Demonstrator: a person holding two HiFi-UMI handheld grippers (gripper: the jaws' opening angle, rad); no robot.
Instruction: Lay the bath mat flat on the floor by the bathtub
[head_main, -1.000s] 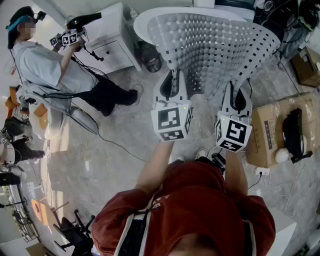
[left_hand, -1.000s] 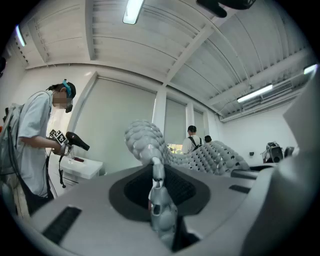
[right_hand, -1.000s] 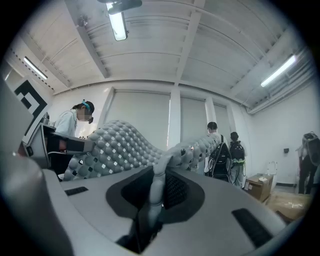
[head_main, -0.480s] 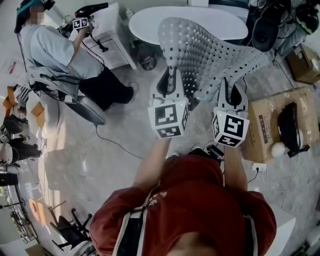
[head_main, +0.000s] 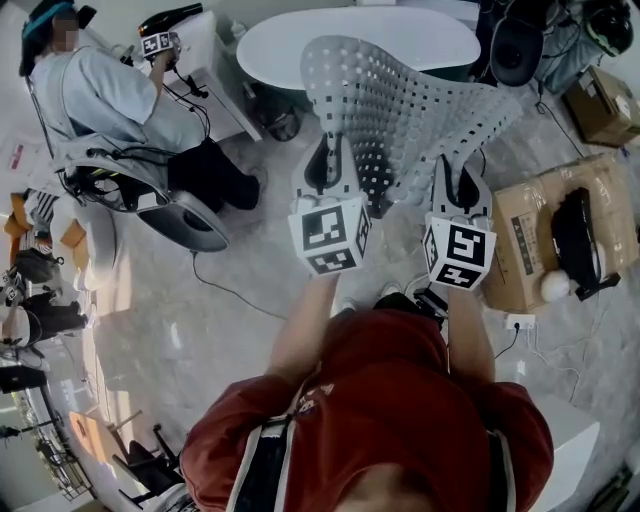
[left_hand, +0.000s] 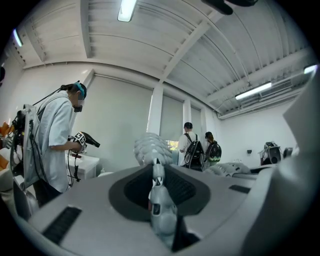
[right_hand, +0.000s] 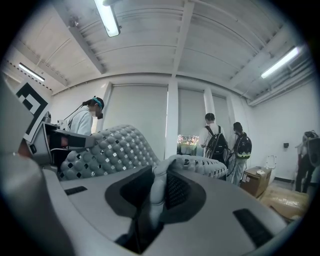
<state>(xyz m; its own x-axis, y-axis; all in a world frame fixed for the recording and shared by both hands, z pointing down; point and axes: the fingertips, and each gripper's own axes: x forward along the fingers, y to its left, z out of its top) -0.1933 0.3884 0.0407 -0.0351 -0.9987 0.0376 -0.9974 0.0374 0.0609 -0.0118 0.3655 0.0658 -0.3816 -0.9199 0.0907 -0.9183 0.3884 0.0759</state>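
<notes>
The grey bath mat (head_main: 400, 100), rubbery and full of square holes, hangs in the air between both grippers and arches over toward the white bathtub (head_main: 290, 40). My left gripper (head_main: 336, 152) is shut on the mat's near edge, and the mat edge (left_hand: 152, 150) stands pinched between its jaws (left_hand: 158, 187). My right gripper (head_main: 457, 178) holds the other near corner. Its jaws are opening, with the mat fold (right_hand: 159, 182) still pressed between them and the mat (right_hand: 112, 147) curving away to the left.
A cardboard box (head_main: 520, 262) carrying a black device stands on the floor at the right, with a power strip (head_main: 518, 322) beside it. A seated person (head_main: 110, 100) holding a hair dryer is at the left by a white cabinet (head_main: 222, 62). A cable (head_main: 228, 290) crosses the marble floor.
Both grippers have shifted a little to the left and toward the bathtub with the mat. The mat's far end now sags lower in front of the tub.
</notes>
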